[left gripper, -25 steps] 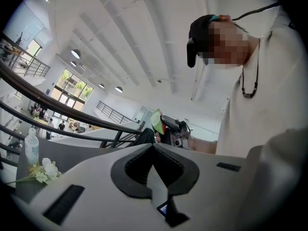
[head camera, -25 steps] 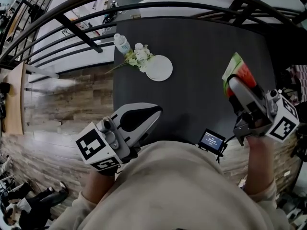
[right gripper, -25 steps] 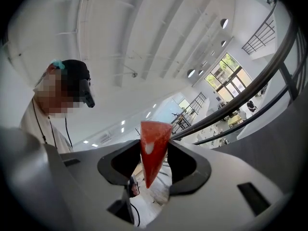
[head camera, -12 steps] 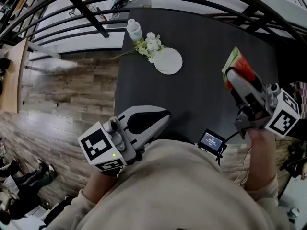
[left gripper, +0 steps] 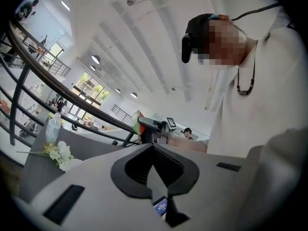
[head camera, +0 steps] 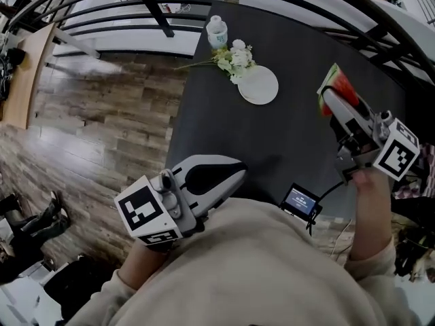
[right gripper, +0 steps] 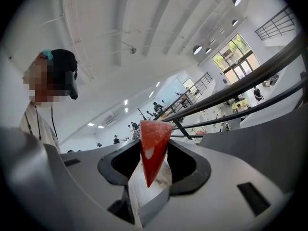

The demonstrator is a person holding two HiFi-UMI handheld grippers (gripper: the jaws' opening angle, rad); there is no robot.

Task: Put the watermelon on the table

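Over the dark grey table (head camera: pixel 292 141), right gripper (head camera: pixel 334 107) clamped on a red watermelon wedge with green rind (head camera: pixel 338 85), left gripper (head camera: pixel 234 172) with jaws together, empty

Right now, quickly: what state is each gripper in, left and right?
Left gripper: closed, nothing between its jaws.
Right gripper: closed on the watermelon slice.

Table (head camera: pixel 299 141) bare and open across centre and lower middle of head view. Upper middle crowded: plate (head camera: pixel 258 85), flowers (head camera: pixel 234 58), bottle (head camera: pixel 217 32) close together. Small screen (head camera: pixel 301 201) blocks near edge, lower centre. Black railing (head camera: pixel 155 9) fences top.
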